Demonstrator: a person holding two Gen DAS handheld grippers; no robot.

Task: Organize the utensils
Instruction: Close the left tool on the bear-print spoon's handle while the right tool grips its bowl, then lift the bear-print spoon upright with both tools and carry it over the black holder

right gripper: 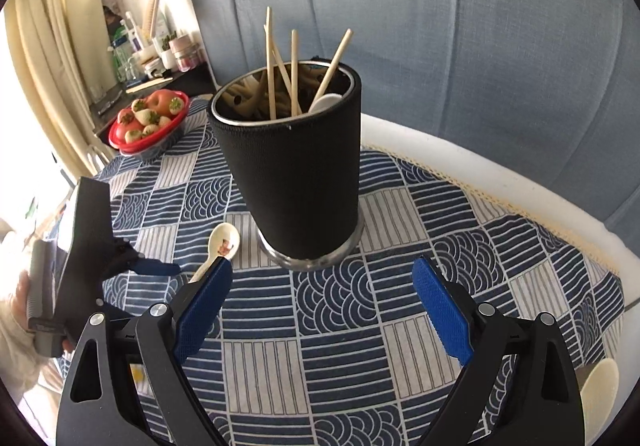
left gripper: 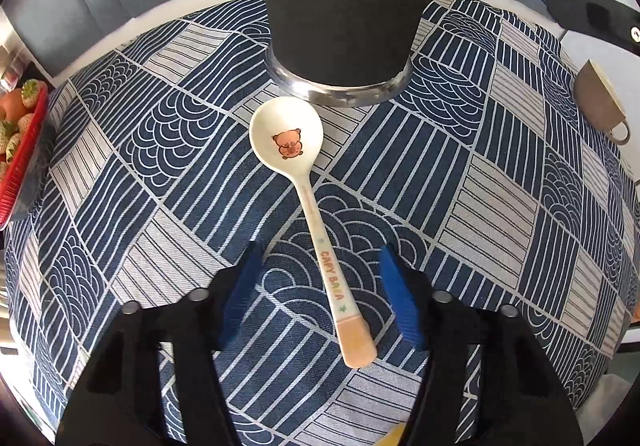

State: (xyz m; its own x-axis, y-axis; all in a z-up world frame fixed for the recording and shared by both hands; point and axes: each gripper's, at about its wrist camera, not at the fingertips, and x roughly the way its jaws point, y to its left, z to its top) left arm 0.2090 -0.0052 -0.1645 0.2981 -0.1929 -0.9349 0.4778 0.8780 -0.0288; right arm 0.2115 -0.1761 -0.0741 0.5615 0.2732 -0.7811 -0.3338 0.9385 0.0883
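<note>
Lying flat on the patterned tablecloth (left gripper: 160,182), the cream spoon (left gripper: 308,206) points its round bowl at the foot of the black utensil holder (left gripper: 344,10), just short of its steel base ring. The left gripper (left gripper: 320,286) has its blue ribbed fingers spread wide either side of the spoon's handle, gripping nothing. The right gripper (right gripper: 320,310) is likewise wide open and empty over bare cloth in front of the holder, with free room between its fingers. Wooden chopsticks (right gripper: 294,70) and a white spoon (right gripper: 324,102) stand in the fabric-sleeved holder near the table's far white rim. A red fruit bowl (right gripper: 148,126) sits at the far left edge, and a brown cup (left gripper: 596,98) at the right edge.
</note>
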